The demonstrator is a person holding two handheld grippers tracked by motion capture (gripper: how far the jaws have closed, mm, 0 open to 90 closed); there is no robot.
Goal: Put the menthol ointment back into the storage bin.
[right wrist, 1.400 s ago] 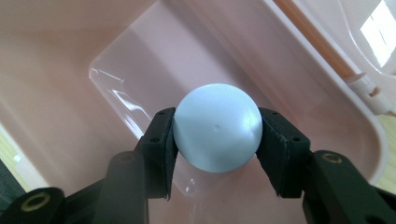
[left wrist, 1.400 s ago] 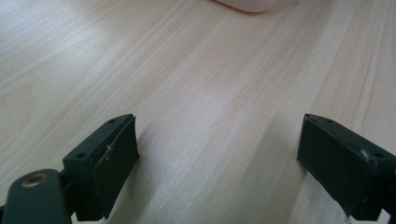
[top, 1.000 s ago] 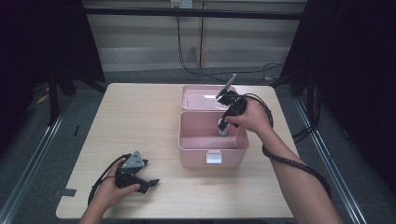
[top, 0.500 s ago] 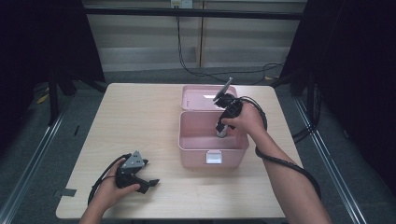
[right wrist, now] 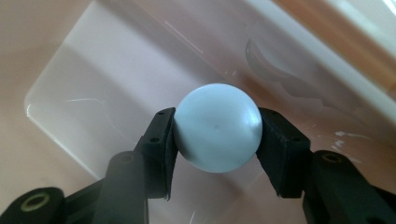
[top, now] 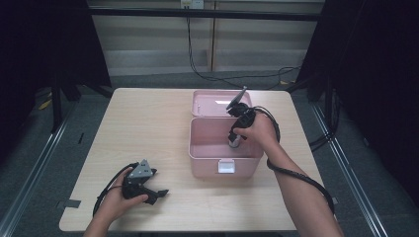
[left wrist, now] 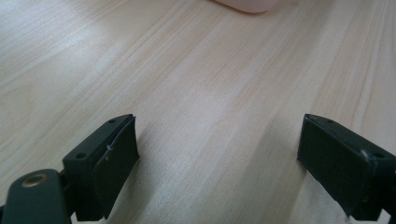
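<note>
A pale blue ball [right wrist: 217,133] sits clamped between the jaws of my right gripper [right wrist: 217,140], just above the floor of the pink box [right wrist: 74,93]. In the high view the right gripper [top: 236,140] reaches down into the open pink box [top: 200,153] at its right side, where the ball [top: 236,143] is barely visible. My left gripper [top: 160,192] rests on the table near the front left, held by a hand. Its jaws [left wrist: 217,163] stand wide apart over bare wood, open with nothing between them.
The box's lid [top: 205,101] lies folded back behind it. A white latch [top: 226,166] is on the box's front wall. The light wooden table [top: 143,128] has bare room on its left half. Cables trail from both grippers.
The right gripper has sunk a little lower into the box with the ball. The left gripper has stayed put.
</note>
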